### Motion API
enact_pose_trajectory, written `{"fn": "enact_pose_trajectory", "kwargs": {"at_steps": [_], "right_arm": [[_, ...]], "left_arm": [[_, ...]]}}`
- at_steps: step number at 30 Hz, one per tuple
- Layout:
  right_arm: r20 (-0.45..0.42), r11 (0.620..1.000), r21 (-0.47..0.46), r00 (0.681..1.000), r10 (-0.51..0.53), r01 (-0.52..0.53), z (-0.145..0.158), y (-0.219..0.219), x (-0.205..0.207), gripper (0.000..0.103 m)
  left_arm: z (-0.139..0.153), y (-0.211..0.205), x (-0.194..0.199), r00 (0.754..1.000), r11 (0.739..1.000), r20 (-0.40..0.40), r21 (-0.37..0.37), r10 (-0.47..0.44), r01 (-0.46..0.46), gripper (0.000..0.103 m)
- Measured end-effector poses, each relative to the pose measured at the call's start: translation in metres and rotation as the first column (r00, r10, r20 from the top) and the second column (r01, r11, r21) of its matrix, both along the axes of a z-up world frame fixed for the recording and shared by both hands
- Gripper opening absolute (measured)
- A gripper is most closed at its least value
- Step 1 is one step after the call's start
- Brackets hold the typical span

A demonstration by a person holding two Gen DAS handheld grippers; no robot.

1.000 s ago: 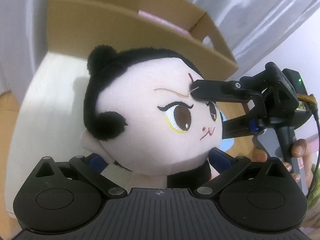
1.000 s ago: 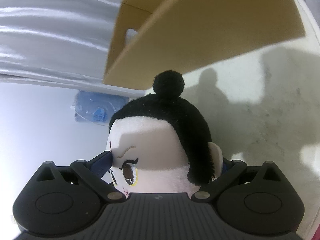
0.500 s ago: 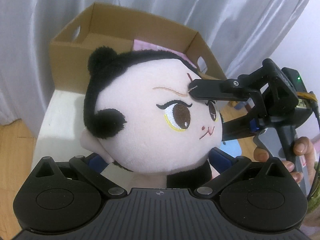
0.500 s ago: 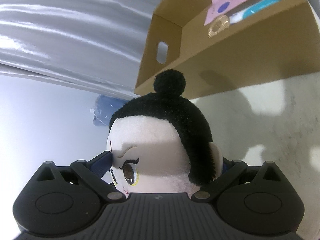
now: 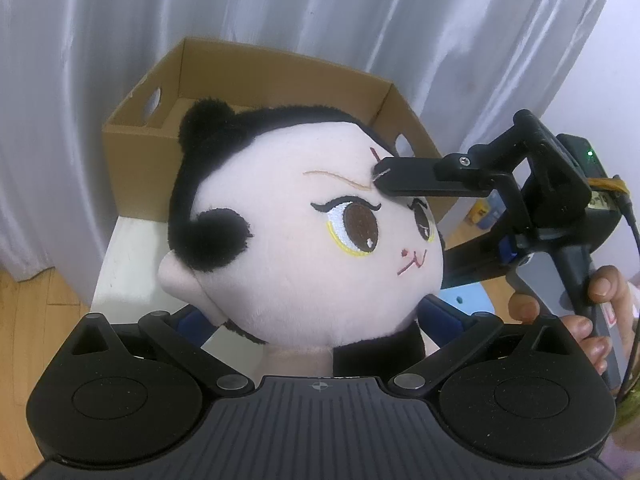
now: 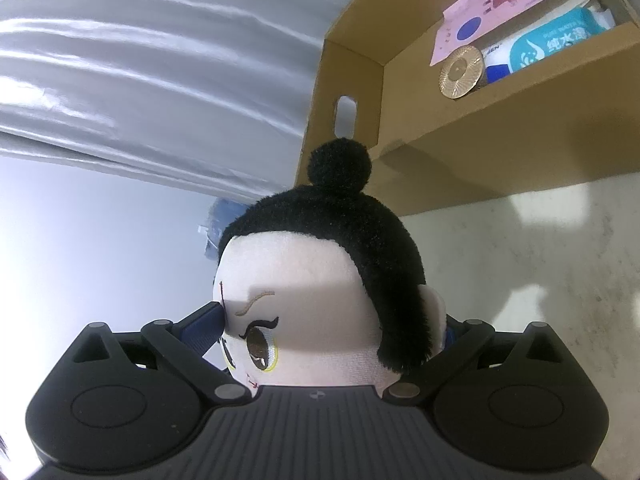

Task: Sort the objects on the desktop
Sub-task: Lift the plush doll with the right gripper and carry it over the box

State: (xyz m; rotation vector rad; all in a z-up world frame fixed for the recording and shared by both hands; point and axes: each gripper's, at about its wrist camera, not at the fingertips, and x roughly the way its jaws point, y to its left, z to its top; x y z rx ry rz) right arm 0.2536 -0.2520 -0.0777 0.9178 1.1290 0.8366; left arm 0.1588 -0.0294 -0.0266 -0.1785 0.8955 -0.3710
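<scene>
While both tongs [image 5: 316, 316] [image 6: 332, 332] clamp the plush doll [image 5: 304, 240] | cardboard box [image 5: 280, 80] behind | curtain [image 5: 320, 8] beyond

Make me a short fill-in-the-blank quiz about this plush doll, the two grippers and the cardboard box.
1. Both the left gripper and the right gripper are shut on the ____.
2. The plush doll has a small round black ____ on top of its hair.
3. Behind the doll stands an open ____ box.
4. Inside the box, beside the blue wipes pack, lies a round ____ -coloured disc.

Missing words: plush doll; bun; cardboard; gold
</scene>
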Motion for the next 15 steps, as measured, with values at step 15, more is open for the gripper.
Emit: {"fn": "enact_pose_trajectory", "kwargs": {"at_steps": [15], "right_arm": [[-0.011, 1.0, 0.003, 1.0, -0.002, 0.002, -0.0006, 0.0018, 0.006, 0.102]], "left_arm": [[-0.0009, 0.0029, 0.0035, 1.0, 1.0, 0.005, 0.004, 0.003, -0.003, 0.103]]}}
